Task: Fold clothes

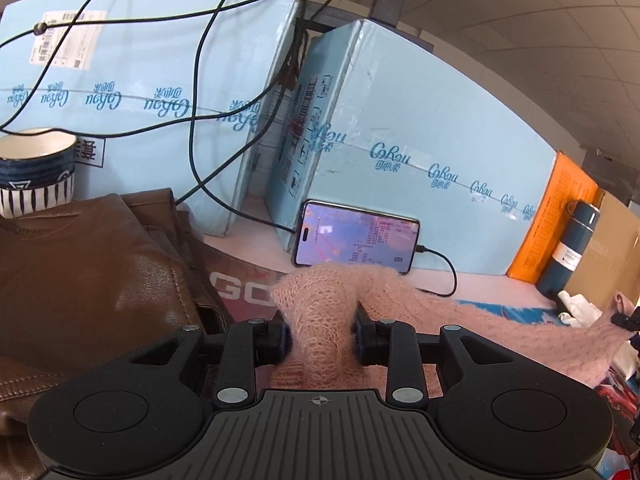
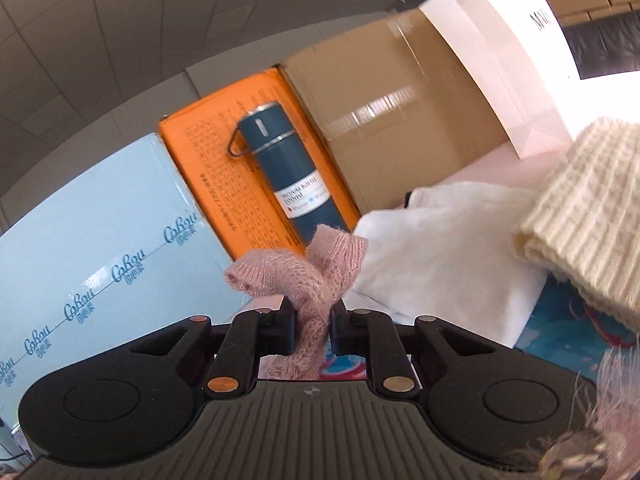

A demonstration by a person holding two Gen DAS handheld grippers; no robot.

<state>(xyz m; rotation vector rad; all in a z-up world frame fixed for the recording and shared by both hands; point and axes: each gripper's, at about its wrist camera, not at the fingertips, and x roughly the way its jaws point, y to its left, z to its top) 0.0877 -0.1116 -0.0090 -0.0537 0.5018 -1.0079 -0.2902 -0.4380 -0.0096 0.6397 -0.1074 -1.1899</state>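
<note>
A fuzzy pink knit sweater [image 1: 472,320] hangs stretched between my two grippers above the table. My left gripper [image 1: 322,344] is shut on a bunched fold of it. From there the knit runs right toward the far side. My right gripper [image 2: 313,330] is shut on another bunched part of the pink sweater [image 2: 304,276], with a cuff sticking up past the fingers. Both grippers are lifted and tilted up toward the boxes.
Brown leather jacket [image 1: 88,280] and striped mug [image 1: 36,172] at left. Light blue boxes [image 1: 400,120] with cables and a phone [image 1: 356,240] stand behind. Orange box [image 2: 224,168], blue flask [image 2: 288,176], cardboard box [image 2: 400,112], white garment [image 2: 440,248] and cream knit [image 2: 588,204] at right.
</note>
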